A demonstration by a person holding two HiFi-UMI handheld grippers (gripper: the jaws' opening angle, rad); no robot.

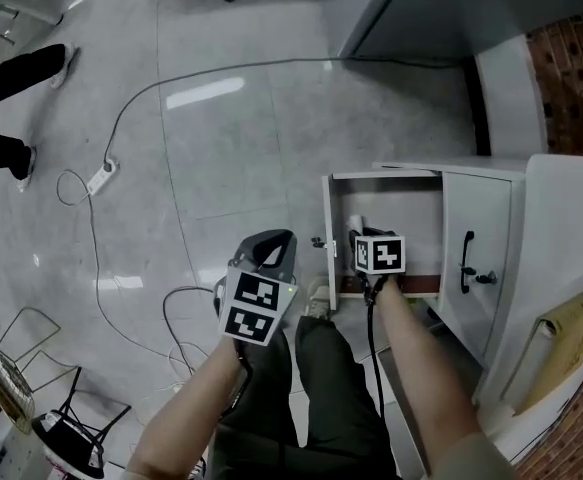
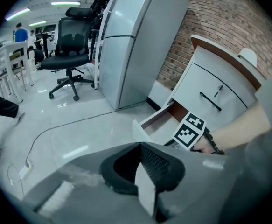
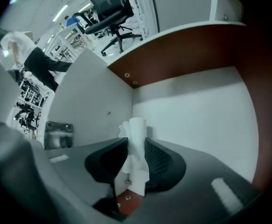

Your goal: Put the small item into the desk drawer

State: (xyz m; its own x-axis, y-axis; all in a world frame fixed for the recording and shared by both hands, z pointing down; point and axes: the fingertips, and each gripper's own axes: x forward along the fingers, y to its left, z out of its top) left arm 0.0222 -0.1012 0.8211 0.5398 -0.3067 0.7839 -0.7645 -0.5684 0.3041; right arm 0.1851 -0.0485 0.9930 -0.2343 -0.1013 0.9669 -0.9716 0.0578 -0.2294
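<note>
The small item, a crumpled white tissue (image 3: 135, 127), is found between the jaws of the right gripper (image 3: 136, 148). The pads are laid against its two sides with only a narrow gap, so it is judged to be held, and its far end sticks out past the jaw tips. The gripper is lowered inside the open drawer (image 1: 329, 218), near a corner where the white bottom (image 3: 201, 120) meets a reddish-brown wall (image 3: 182, 55); whether the tissue touches the bottom cannot be told. The tissue is judged to be very light, soft and easily squashed, neither fragile nor slippery. A light squeeze across its thicker middle should be enough, and a loose edge is better avoided, because it may tear or slip out. When it is let go, it may cling to a pad instead of dropping, so a wide opening is probably needed. The drawer is pulled out of a white cabinet (image 1: 556, 248), and beside it a closed front with a dark handle (image 1: 466, 258) is seen. The left gripper (image 2: 140, 146) is held outside the drawer, above the grey floor (image 1: 221, 148), with its jaws brought together and nothing between them. Farther away on the floor a power strip (image 1: 101, 176) with its cable is seen.
</note>
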